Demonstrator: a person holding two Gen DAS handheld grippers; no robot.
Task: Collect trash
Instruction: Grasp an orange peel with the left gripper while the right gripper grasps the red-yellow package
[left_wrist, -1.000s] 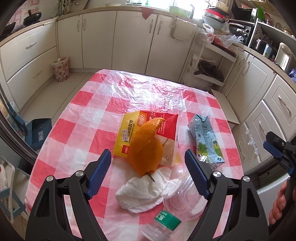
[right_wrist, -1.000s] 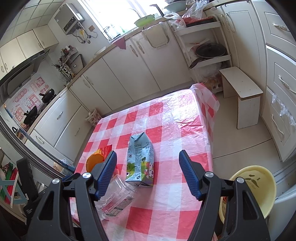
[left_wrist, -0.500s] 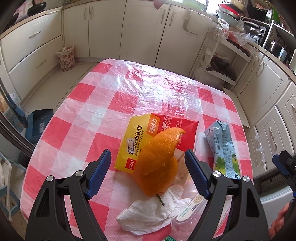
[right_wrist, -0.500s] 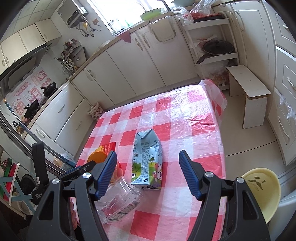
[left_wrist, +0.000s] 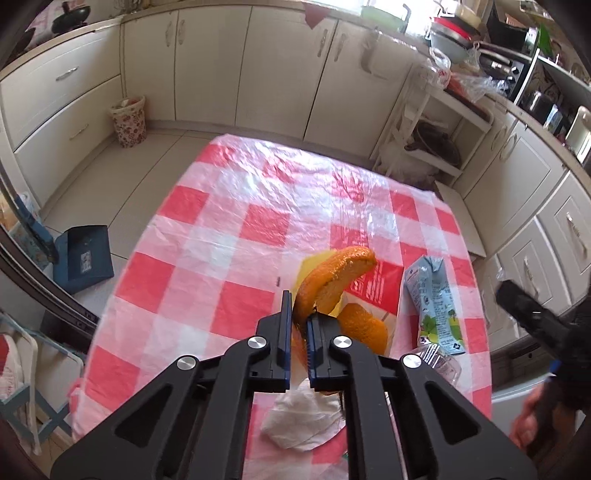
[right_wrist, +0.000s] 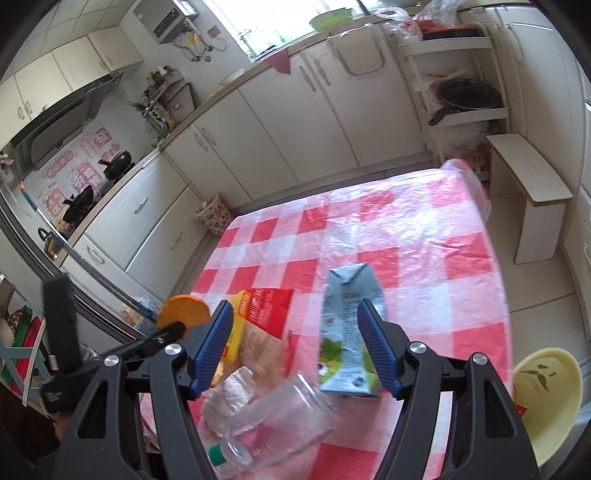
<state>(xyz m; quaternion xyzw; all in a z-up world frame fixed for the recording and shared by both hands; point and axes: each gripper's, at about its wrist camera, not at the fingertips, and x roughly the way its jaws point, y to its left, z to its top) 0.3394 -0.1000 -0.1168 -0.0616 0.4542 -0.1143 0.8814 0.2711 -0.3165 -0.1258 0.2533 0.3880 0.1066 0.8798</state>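
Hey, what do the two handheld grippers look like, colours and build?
Both the left gripper and right gripper have black plastic arms with cut-out openings, silver round bolts at the pivots, and blue ribbed pads lining each finger. No cables or sleeves show.

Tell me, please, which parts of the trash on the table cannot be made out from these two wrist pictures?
- Clear plastic bottle: blurred in the right wrist view; in the left wrist view mostly hidden behind the left claw.
- Crumpled tissue: partly covered by that claw's arms.
- Orange peel: its lower part is hidden between the closing pads.
- Yellow-red packet: print blurred, too small to read.
- Yellow bin: cut off by the right wrist edge.
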